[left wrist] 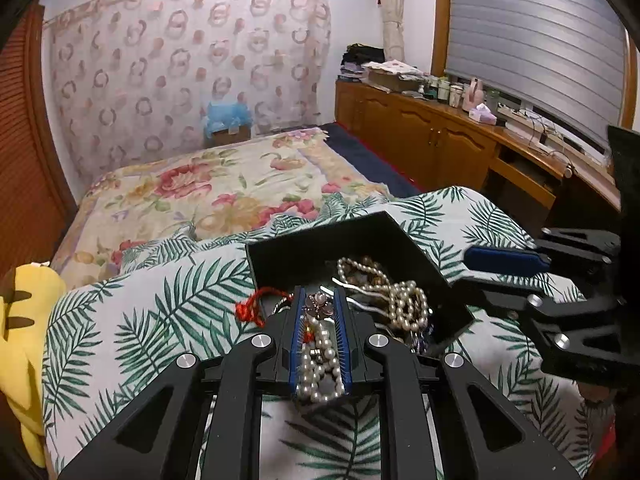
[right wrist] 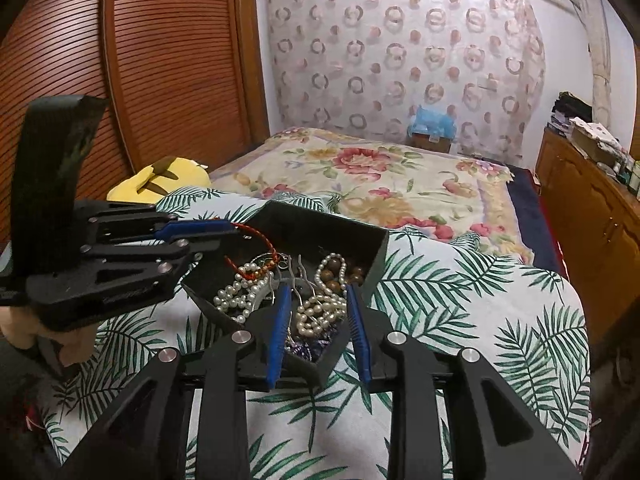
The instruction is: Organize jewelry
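Observation:
A black open box [left wrist: 320, 236] full of jewelry sits on a palm-leaf cushion [left wrist: 168, 300]; it also shows in the right wrist view [right wrist: 320, 224]. It holds pearl strands [left wrist: 404, 300], brown beads [right wrist: 332, 276], a red cord bracelet [left wrist: 250, 308] and silver hair pins [right wrist: 300, 272]. My left gripper [left wrist: 319, 300] is nearly closed around a flower-shaped brooch [left wrist: 318, 305] over the box's near corner, with pearls between its fingers. My right gripper [right wrist: 318, 292] is open, its blue pads [right wrist: 280, 320] straddling the pearl pile [right wrist: 320, 312] in the box. The left gripper shows from the side in the right wrist view [right wrist: 224, 226].
The cushion lies on a bed with a floral cover [left wrist: 224, 184]. A yellow plush toy [left wrist: 24, 320] sits at the cushion's left. A wooden cabinet [left wrist: 432, 136] with clutter runs along the right wall. A wooden slatted wardrobe [right wrist: 120, 80] stands left.

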`<act>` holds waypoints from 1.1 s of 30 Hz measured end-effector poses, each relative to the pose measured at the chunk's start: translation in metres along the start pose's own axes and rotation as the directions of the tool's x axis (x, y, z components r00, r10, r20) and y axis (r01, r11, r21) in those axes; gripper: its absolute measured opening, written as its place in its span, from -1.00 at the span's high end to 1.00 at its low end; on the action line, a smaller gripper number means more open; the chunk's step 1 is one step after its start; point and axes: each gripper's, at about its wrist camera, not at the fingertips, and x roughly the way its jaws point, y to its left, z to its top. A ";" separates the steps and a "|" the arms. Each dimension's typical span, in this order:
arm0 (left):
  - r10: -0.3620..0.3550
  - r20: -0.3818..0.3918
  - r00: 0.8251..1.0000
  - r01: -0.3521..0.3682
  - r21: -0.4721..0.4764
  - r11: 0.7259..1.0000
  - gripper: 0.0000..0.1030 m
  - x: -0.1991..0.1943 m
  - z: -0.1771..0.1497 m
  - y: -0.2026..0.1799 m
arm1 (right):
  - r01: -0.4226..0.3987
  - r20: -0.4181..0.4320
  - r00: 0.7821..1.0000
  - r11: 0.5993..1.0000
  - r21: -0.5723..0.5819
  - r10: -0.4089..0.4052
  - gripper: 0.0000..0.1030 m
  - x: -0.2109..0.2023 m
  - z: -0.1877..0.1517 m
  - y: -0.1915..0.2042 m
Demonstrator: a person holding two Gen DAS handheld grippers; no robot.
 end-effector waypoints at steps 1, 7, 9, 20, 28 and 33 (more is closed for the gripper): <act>0.003 0.002 1.000 -0.003 -0.001 1.000 0.74 0.002 0.002 0.000 | 0.000 0.002 1.000 1.000 0.003 0.000 0.39 -0.002 -0.001 -0.002; 0.024 0.005 1.000 -0.023 -0.023 0.999 0.73 0.008 0.008 0.004 | 0.002 0.013 1.000 1.000 0.016 -0.003 0.38 -0.007 -0.005 -0.005; 0.033 -0.001 0.999 -0.033 -0.030 0.999 0.50 0.009 0.008 0.005 | 0.003 0.017 1.000 1.000 0.022 -0.003 0.37 -0.009 -0.006 -0.005; 0.098 0.040 0.994 -0.096 -0.061 0.993 -0.71 -0.012 -0.005 0.010 | 0.036 0.042 0.998 0.998 0.046 -0.038 -0.10 -0.015 -0.011 -0.007; 0.156 0.065 0.986 -0.146 -0.126 0.981 -0.85 -0.042 -0.020 0.019 | 0.083 0.079 0.993 0.994 0.073 -0.089 -0.65 -0.029 -0.017 -0.004; 0.180 0.092 0.979 -0.165 -0.151 0.975 -0.85 -0.066 -0.032 0.022 | 0.100 0.107 0.988 0.991 0.084 -0.108 -0.88 -0.040 -0.018 0.004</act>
